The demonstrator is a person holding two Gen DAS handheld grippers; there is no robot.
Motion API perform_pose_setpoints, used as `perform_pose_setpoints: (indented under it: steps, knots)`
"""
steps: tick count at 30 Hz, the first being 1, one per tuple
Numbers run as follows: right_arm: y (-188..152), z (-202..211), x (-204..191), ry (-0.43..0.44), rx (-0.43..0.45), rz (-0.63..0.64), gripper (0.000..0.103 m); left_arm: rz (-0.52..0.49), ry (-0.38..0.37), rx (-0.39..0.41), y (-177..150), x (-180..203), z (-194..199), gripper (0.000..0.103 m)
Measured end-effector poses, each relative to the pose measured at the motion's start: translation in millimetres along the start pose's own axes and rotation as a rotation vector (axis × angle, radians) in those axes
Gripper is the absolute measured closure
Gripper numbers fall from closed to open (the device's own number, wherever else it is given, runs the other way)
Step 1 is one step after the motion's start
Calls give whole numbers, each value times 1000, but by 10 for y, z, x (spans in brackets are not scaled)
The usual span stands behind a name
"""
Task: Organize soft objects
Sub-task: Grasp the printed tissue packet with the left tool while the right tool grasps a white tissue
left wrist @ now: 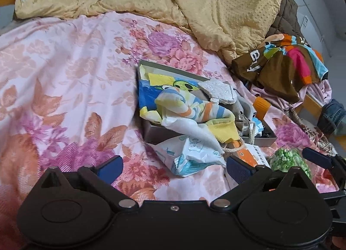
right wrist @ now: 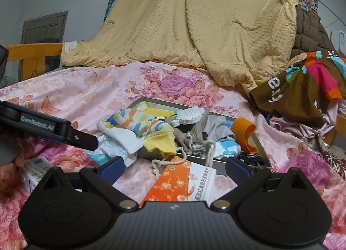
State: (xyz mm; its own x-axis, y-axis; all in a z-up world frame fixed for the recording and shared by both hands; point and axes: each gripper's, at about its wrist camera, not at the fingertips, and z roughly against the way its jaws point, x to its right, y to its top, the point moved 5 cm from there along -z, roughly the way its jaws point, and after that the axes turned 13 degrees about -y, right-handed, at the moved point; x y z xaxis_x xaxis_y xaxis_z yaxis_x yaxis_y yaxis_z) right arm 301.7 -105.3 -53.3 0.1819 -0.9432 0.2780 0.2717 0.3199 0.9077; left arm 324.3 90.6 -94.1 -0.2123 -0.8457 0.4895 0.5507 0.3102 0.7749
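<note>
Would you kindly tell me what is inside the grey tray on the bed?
The grey tray holds a striped sock, white foam piece and grey cloth; its floor is covered.

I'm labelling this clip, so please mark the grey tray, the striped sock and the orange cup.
grey tray (left wrist: 159, 134): left wrist view, bare near wall at its front corner.
striped sock (right wrist: 140, 125): right wrist view, middle of the striped part.
orange cup (right wrist: 243, 130): right wrist view, outer side wall.

Both wrist cams sit low over bed, facing quilt (left wrist: 194, 1), sharing nearby tray (left wrist: 155, 135) (right wrist: 218, 169); right cam lower.
</note>
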Motion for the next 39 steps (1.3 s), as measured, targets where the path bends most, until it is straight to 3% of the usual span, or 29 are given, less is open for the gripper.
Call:
perform_pose_setpoints:
  steps: [5, 14, 27, 39]
  knots:
    - [-2, -46, -44, 49, -26, 26, 11, 43, -32, -8, -1, -86, -70, 11]
    - [153, -227, -166, 126, -34, 106, 15, 79, -73, -32, -27, -154, -146, 28]
    - [362, -533, -378, 272, -81, 192, 27, 115, -100, -29, -42, -205, -168, 61]
    - [392, -746, -688, 314, -119, 267, 44, 128, -93, -25, -50, -240, -182, 81]
